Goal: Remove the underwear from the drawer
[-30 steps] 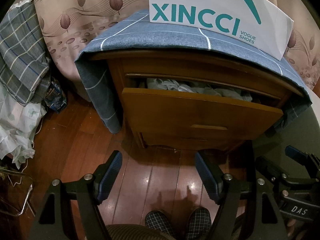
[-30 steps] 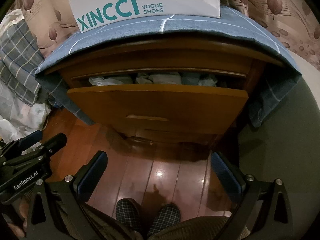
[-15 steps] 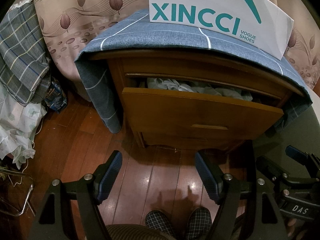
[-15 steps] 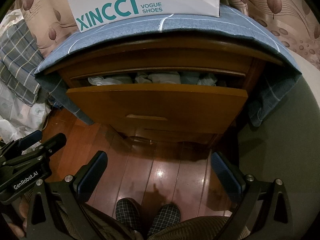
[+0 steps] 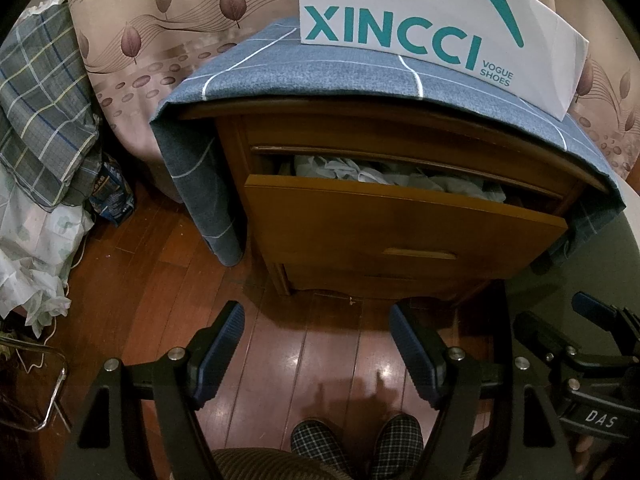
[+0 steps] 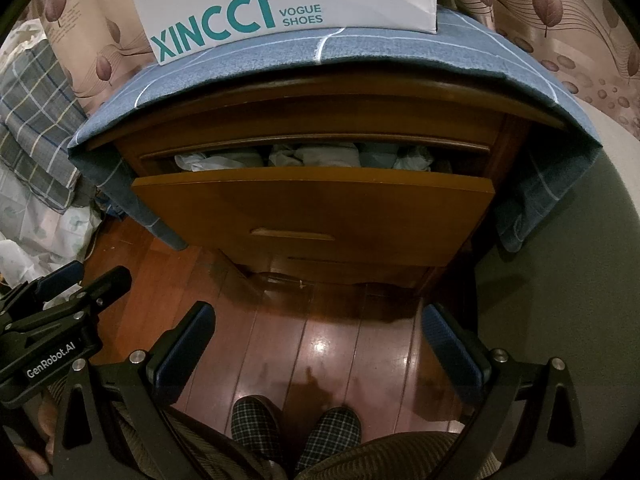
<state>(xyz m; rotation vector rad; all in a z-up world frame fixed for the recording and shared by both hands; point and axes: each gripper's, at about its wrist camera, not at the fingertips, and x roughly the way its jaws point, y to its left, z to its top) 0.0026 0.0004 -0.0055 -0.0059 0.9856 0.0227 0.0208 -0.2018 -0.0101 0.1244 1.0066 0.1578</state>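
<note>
A wooden nightstand's top drawer (image 5: 400, 220) (image 6: 312, 208) stands pulled partly out. Pale folded underwear (image 5: 384, 174) (image 6: 304, 158) fills the gap behind its front panel. My left gripper (image 5: 316, 324) hangs open over the wooden floor, well short of the drawer, nothing between its blue pads. My right gripper (image 6: 318, 320) is also open and empty, wider apart, above the floor in front of the nightstand. Each gripper shows at the edge of the other's view.
A blue checked cloth (image 5: 320, 64) covers the nightstand top, with a white shoe bag (image 5: 420, 20) standing on it. Plaid bedding and plastic bags (image 5: 36, 140) pile up on the left. A person's checked slippers (image 6: 296, 428) rest on the floor below. Grey surface (image 6: 560, 280) at right.
</note>
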